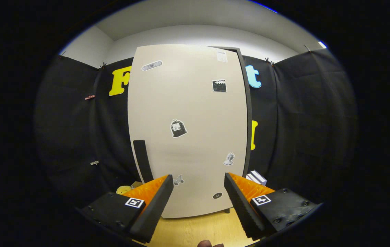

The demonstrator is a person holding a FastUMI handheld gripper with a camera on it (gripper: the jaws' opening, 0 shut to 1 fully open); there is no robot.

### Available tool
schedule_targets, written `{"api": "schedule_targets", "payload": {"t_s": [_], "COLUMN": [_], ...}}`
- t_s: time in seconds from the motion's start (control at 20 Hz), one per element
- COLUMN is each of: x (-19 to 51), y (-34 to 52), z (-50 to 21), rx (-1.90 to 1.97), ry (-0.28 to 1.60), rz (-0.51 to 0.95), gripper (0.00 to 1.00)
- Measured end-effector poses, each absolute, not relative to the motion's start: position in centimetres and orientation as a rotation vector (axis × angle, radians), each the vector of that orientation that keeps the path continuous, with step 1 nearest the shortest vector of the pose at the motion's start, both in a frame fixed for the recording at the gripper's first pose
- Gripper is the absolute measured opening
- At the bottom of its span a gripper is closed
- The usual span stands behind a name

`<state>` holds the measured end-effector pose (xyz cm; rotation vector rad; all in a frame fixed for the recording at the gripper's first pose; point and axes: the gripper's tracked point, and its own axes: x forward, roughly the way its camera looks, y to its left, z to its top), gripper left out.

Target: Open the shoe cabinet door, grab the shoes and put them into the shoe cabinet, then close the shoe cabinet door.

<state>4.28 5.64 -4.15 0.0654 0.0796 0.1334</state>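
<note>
The beige shoe cabinet door (188, 130) stands straight ahead, with several small stickers on it. It looks shut or nearly shut against the dark cabinet frame (248, 113) at its right edge. A black vertical handle (142, 160) sits at the door's lower left edge. My gripper (198, 195) is open, nothing between its orange and black fingers (153, 202). The fingers point at the door's lower part, a short way off it. The handle lies just beyond and left of the left finger.
The cabinet stands on a light wooden floor (198, 230). A yellow object (123, 189) lies low beside the cabinet's left side, behind the left finger. A black-and-white striped thing (257, 177) sits low to the cabinet's right. Black cloth walls surround the cabinet.
</note>
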Motion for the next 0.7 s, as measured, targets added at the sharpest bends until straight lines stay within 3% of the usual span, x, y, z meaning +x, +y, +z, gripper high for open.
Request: {"api": "schedule_targets", "payload": {"t_s": [0.7], "x": [3.76], "y": [5.08], "z": [-3.18], "rx": [0.051], "ry": [0.056], "rz": [0.121], "gripper": [0.98]}}
